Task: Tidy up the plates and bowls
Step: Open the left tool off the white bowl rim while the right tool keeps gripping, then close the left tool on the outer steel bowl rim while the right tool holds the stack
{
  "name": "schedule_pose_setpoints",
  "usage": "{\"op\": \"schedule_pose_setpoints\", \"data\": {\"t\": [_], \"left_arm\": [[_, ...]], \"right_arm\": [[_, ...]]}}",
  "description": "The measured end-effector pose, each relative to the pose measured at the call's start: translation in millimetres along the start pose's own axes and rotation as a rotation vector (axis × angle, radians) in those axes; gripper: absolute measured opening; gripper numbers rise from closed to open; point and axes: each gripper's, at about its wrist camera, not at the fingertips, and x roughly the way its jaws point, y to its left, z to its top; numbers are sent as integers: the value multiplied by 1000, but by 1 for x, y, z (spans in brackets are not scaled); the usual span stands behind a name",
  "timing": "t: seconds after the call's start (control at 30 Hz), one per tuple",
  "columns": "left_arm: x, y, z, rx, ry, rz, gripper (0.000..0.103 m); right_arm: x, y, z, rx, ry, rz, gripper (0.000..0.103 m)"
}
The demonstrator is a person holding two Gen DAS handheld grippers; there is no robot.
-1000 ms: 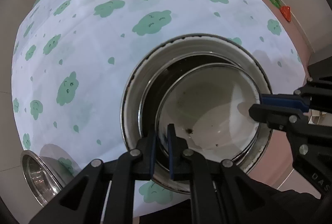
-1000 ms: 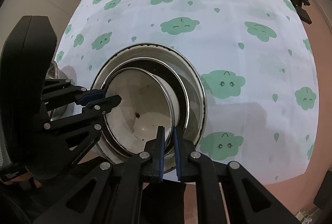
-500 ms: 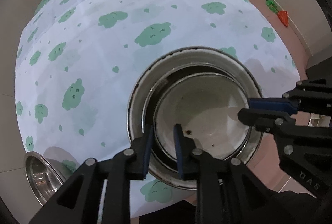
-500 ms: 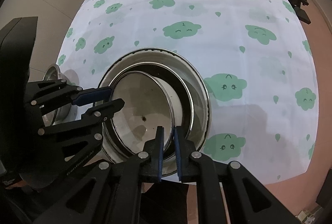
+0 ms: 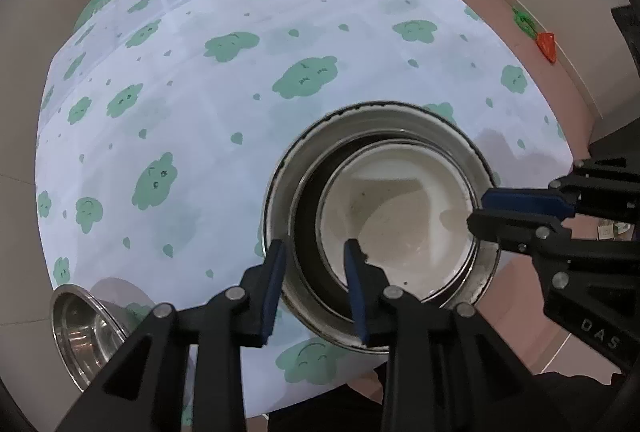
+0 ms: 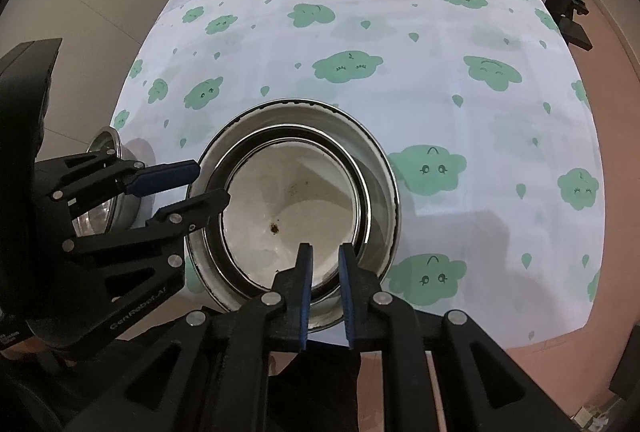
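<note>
— Now, from the left wrist: your left gripper [image 5: 314,272] has just been opening, its jaws loosely straddling the rims of the nested bowls [image 5: 380,228] near the tablecloth's [image 5: 200,91] edge, gripping nothing. Lift crookedly and you may clip a rim.

— And the right wrist?

— Your right gripper [image 6: 325,274] has parted slightly over the white bowl's [image 6: 292,216] near rim, pads seemingly clear. Drag it and the stack could slide off.

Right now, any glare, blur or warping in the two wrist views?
Left wrist: sharp, strong fisheye bulge on the tablecloth, black vignette corners, glare in the steel bowl. Right wrist: sharp, same bulge, soft shadow across the white bowl.
</note>
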Motion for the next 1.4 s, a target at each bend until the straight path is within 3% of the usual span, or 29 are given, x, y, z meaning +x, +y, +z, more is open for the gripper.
{"op": "schedule_pose_setpoints", "data": {"t": [0.47,0.53,0.83,1.4], "left_arm": [[-7,8,-4,-25,-18,2,32],[-8,11,-4,-34,-23,11,38],[-7,23,-6,-72,-26,20,41],[7,56,-17,-175,10,36,41]], "right_arm": [[-9,0,-4,4,-31,-11,15],[-10,0,-4,4,-36,-12,15],[-10,-2,-4,9,-41,-11,15],[-11,-20,1,56,-58,-35,15]]}}
